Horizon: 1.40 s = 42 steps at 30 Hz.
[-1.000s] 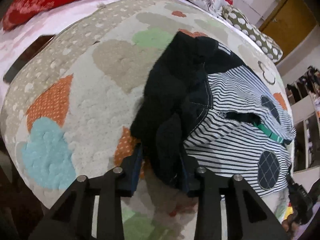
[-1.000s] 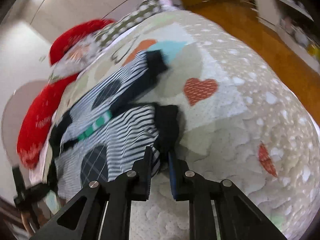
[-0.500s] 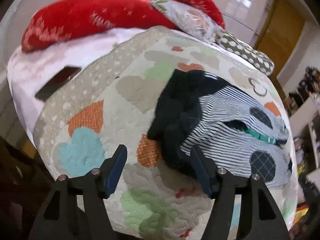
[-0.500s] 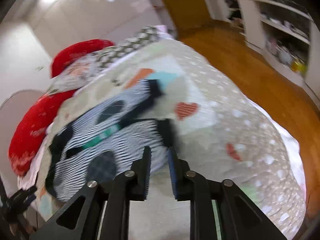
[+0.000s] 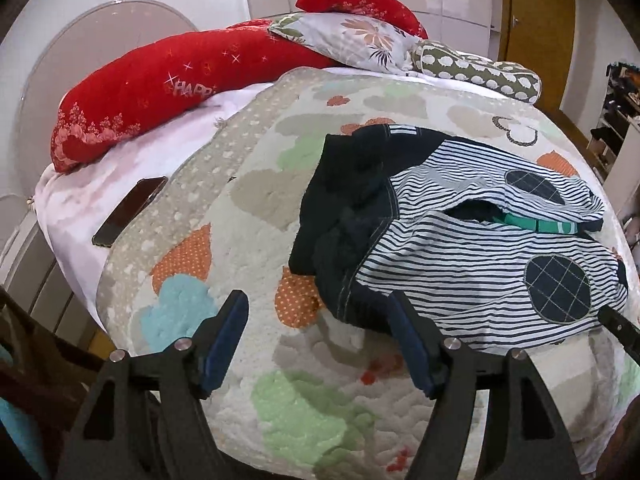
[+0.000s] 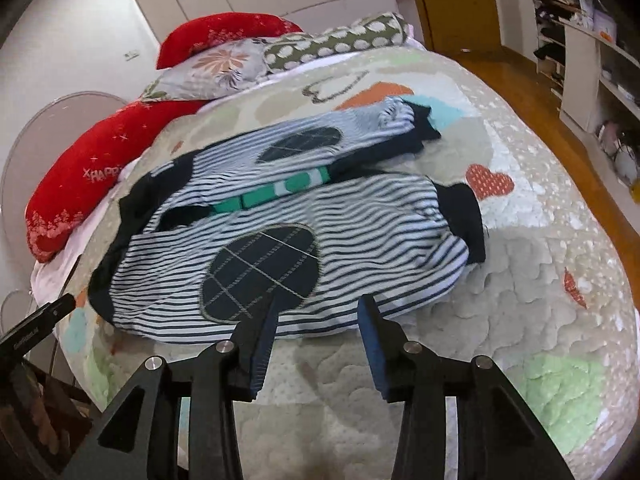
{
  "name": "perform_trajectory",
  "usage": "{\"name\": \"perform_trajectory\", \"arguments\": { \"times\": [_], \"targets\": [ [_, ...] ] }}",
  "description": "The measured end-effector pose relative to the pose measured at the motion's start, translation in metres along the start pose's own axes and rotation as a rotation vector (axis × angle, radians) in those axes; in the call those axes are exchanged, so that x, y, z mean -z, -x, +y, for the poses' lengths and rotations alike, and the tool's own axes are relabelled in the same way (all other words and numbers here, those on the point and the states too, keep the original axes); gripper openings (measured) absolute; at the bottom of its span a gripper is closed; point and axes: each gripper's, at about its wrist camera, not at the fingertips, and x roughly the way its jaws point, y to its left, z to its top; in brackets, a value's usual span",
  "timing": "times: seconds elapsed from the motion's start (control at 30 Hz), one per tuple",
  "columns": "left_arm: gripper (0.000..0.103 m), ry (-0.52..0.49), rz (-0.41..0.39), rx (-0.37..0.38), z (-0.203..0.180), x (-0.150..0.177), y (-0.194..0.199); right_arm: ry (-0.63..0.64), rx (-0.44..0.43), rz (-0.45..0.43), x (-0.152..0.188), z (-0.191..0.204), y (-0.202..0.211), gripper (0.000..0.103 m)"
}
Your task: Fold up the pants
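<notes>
While both claws hang over the near edge of the bed, the striped pants (image 5: 472, 264) lie flat on the heart-print quilt (image 5: 248, 216) with nothing gripping them. Left claw (image 5: 320, 328) is spread wide and released, its right finger just at the dark waistband bunch, so the waist end sits straight ahead of it and the legs run off to its right. Right claw (image 6: 316, 332) is also released, fingers apart, parked at the hem side of the near leg below the dark checked patch (image 6: 260, 272). From there the pants (image 6: 280, 220) stretch left to right, waist to its left, dark cuffs to its right. Red pillow (image 5: 160, 92) sits far beyond the left claw, and a phone (image 5: 128, 212) lies off to its left.
</notes>
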Motion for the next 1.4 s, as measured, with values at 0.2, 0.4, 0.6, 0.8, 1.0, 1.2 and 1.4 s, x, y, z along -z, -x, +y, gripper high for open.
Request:
{"name": "perform_trajectory", "arguments": {
  "times": [0.2,0.4,0.6,0.8,1.0,1.2,1.4],
  "targets": [
    [0.071,-0.02,0.022,0.01,-0.008,-0.003,-0.008,-0.01,-0.012,0.053,0.002,-0.01,-0.017,0.051],
    [0.072,-0.016,0.025,0.183,-0.006,-0.033,-0.009,0.032,-0.09,0.133,-0.018,-0.009,-0.007,0.053],
    [0.079,-0.071,0.035,0.254,-0.019,-0.101,-0.042,0.133,-0.095,0.062,-0.089,-0.009,0.012,0.057],
    [0.08,-0.21,0.066,0.304,-0.057,-0.161,-0.104,0.313,-0.053,0.083,-0.168,0.006,-0.044,0.058],
    [0.08,-0.288,0.165,0.396,-0.083,-0.188,-0.167,0.392,-0.027,0.198,-0.206,0.012,-0.125,0.058],
    [0.08,-0.41,0.245,0.372,-0.102,-0.185,-0.212,0.498,-0.005,0.259,-0.211,0.019,-0.174,0.058],
    [0.011,-0.458,0.232,0.392,-0.112,-0.175,-0.204,0.553,0.0,0.251,-0.2,0.027,-0.182,0.005]
  ]
}}
